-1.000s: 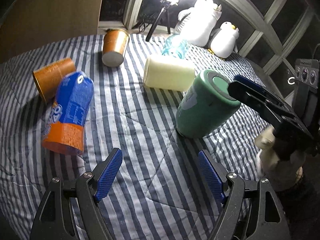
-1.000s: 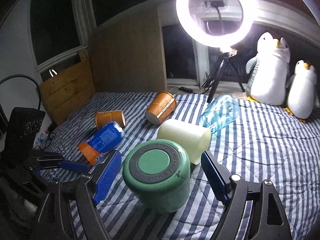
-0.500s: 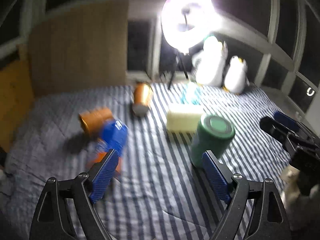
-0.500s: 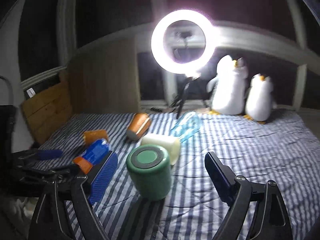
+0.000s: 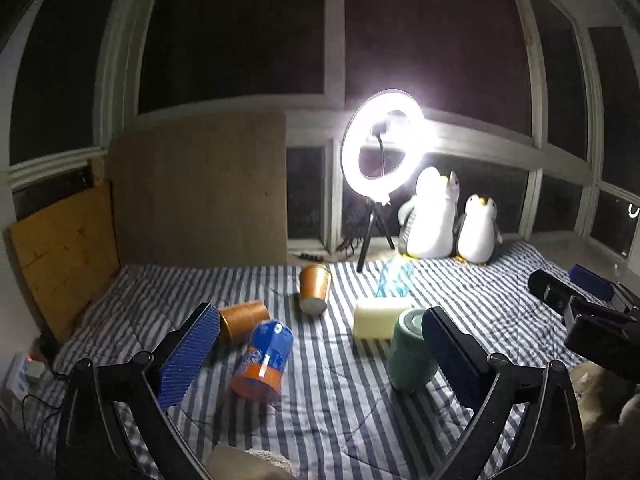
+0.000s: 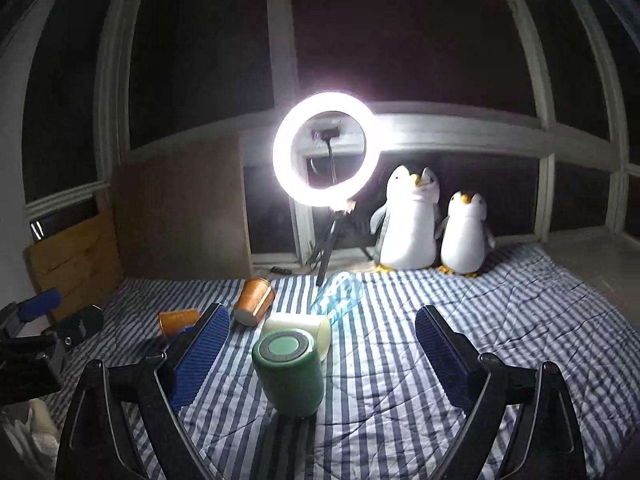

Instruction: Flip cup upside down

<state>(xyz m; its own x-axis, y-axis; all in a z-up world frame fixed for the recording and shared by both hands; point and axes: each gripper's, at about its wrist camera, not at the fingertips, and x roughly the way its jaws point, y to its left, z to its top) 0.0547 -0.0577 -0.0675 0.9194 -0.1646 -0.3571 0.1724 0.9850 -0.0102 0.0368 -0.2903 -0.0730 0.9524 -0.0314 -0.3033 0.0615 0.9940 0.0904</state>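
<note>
We hold the left gripper [image 5: 320, 354] raised, jaws spread wide, gripping nothing. Our right gripper [image 6: 322, 354] sits level beside it, jaws equally wide apart, blue pads [image 6: 200, 358] facing inward, also gripping nothing.

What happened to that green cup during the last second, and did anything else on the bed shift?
The green cup went from tilted to standing upside down, base up, on the striped bedspread. The right gripper and left gripper drew back, both open and empty. The other cups stayed lying where they were.
</note>
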